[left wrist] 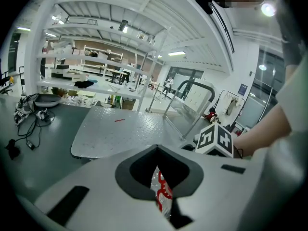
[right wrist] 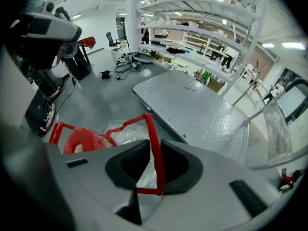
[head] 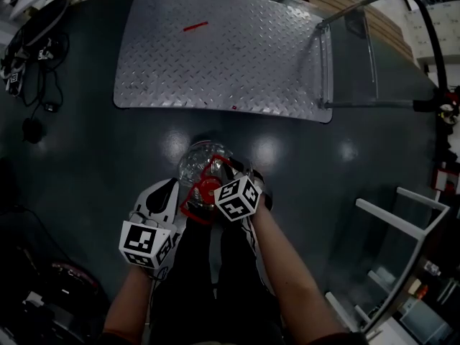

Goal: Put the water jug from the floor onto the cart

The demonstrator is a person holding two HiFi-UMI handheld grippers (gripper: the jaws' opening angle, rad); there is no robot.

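Jug (head: 201,165) stands upright on the dark floor (head: 86,157), close to the near edge of the cart (head: 215,63) but apart from it, and directly in front of the person. It is clear, with a red cap (head: 208,189) and a red handle (head: 190,208) at its top. The cart's flat checker-plate deck lies bare except for a short red mark, with its push rail (head: 374,6) at the right end in the head view. Both grippers are down at the jug's top. The right gripper (head: 224,178) points steeply down over the cap; in the right gripper view its jaws stand part-way apart (right wrist: 153,143) with the handle's (right wrist: 155,153) red bar and lower corner filling the gap between them, both jaws against it, and the cap (right wrist: 82,141) and clear jug body (right wrist: 122,131) just beyond to the left. The left gripper (head: 172,185) comes in lower and flatter at the jug's left side. In the left gripper view (left wrist: 157,150) a crinkled red-and-silver strip (left wrist: 162,194) stands in the narrow slit between its jaws, though whether the pads press on it is hard to tell from this angle. The right gripper's marker cube (left wrist: 216,139) shows just beyond, with the cart (left wrist: 120,131) behind. Cables (head: 36,70) lie on the floor at the far left.
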